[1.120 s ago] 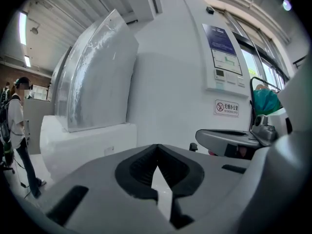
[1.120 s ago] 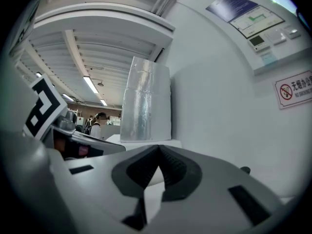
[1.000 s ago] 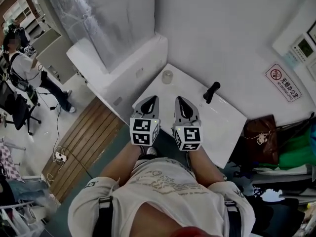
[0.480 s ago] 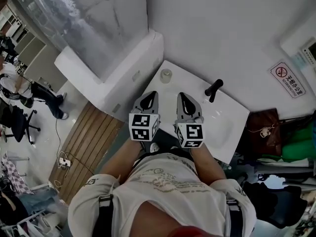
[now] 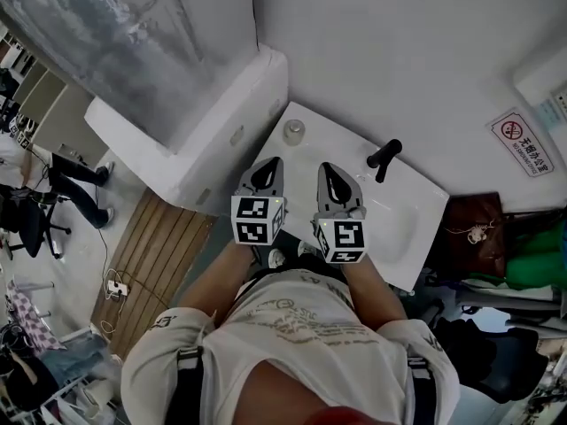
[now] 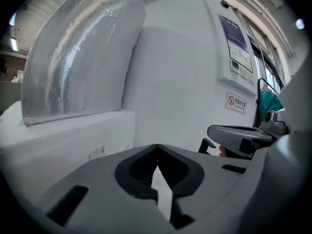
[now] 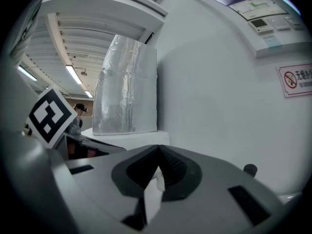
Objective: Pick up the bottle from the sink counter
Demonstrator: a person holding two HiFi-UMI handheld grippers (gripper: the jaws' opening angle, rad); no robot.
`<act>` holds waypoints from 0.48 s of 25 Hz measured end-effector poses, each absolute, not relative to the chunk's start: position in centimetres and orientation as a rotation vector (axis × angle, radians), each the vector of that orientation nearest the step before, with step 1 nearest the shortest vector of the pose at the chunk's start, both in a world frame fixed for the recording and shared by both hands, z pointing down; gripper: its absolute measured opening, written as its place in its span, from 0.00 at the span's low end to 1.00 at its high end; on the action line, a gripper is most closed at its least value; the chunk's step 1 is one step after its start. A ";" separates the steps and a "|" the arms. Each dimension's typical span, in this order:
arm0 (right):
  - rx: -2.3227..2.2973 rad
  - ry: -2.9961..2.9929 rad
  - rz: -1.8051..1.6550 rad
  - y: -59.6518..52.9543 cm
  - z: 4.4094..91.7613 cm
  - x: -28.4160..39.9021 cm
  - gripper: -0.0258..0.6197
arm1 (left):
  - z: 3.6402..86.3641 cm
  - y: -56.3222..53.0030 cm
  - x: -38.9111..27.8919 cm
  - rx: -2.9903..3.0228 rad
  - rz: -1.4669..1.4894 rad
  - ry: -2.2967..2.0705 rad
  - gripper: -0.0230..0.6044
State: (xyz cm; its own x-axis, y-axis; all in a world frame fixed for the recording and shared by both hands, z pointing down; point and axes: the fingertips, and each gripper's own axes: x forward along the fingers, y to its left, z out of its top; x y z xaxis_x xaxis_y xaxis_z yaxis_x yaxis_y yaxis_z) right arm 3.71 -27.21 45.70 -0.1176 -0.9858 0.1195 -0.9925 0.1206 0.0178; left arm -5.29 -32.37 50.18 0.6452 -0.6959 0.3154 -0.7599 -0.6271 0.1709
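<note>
A small clear bottle [image 5: 293, 132] stands upright at the far left corner of the white sink counter [image 5: 416, 204], close to the wall. My left gripper [image 5: 271, 163] is held over the counter's near left part, shut with nothing in it, its tips a short way short of the bottle. My right gripper [image 5: 326, 167] hangs beside it over the basin, jaws also together and empty. In the left gripper view the shut left gripper [image 6: 157, 148] hides the bottle. The right gripper view shows the right gripper [image 7: 157, 151] closed at the tips.
A black faucet [image 5: 383, 158] rises at the counter's back, right of my grippers. A white ledge [image 5: 190, 131] with a foil-wrapped duct [image 5: 106, 34] borders the counter on the left. A brown bag [image 5: 474, 228] and green bag [image 5: 536, 259] lie at the right. A warning sign [image 5: 519, 143] hangs on the wall.
Both grippers have moved forward and a little down over the counter, closer to the bottle and faucet. Both jaws stayed together.
</note>
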 end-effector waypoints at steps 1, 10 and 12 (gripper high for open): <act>2.011 -2.273 0.106 -27.4 45.9 3.8 0.08 | 50.5 -32.7 -5.2 2.572 0.320 -1.173 0.07; 1.952 -2.292 0.152 -28.9 47.3 4.7 0.08 | 52.5 -35.0 -5.0 2.498 0.328 -1.215 0.07; 1.935 -2.301 0.157 -29.2 47.6 5.0 0.08 | 52.9 -35.5 -4.7 2.490 0.332 -1.234 0.07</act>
